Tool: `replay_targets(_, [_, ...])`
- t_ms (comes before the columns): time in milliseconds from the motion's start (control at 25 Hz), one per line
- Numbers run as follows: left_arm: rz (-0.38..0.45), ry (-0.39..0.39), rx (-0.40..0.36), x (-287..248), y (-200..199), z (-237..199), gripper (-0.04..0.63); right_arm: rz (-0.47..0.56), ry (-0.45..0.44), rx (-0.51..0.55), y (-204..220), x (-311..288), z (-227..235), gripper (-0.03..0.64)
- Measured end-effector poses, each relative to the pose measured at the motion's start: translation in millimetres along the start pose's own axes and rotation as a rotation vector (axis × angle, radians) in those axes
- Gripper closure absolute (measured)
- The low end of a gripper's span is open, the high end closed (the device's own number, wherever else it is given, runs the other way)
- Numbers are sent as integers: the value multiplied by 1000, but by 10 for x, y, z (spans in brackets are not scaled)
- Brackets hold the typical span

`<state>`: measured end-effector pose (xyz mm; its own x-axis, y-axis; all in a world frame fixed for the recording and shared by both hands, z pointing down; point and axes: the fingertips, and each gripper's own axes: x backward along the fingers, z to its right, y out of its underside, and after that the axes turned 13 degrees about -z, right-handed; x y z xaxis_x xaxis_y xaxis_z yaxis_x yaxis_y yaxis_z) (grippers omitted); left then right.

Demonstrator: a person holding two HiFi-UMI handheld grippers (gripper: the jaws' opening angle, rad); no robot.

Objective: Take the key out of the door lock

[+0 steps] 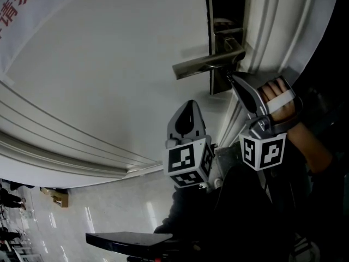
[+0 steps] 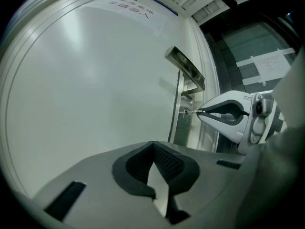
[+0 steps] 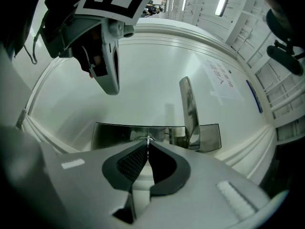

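Fingers (image 3: 135,160) of the right gripper (image 3: 148,144) clenched on a thin silver metal key (image 3: 148,138), edge-on and mostly hidden, seated in the steel lock plate (image 3: 114,135) at lower centre, silver lever handle (image 3: 188,104) just right, left gripper (image 2: 153,144) pinched together, empty, apart from the white door (image 2: 95,89).

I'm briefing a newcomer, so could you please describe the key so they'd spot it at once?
On the white door, find the metal lock plate at its edge. Just below the lever handle, the key juts from the plate, pinched by the right tool. Unlike the long handle, it is a thin sliver.
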<state>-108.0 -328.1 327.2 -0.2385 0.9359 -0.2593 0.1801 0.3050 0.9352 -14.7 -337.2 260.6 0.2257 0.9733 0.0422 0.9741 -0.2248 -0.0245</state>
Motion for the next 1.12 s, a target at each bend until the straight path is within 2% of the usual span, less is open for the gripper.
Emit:
replay_targets(280, [-25,9,8,28,44,57,595,-2,1,-8,10,3,-7,606])
replay_targets(480, [-4,-7,7,48,18,-15,595,-4,4,-7,3,6,-3,606])
replay_targets(1120, [-20,-2,12,36,32,-16,595,-10,8,-14,5,22,2,606])
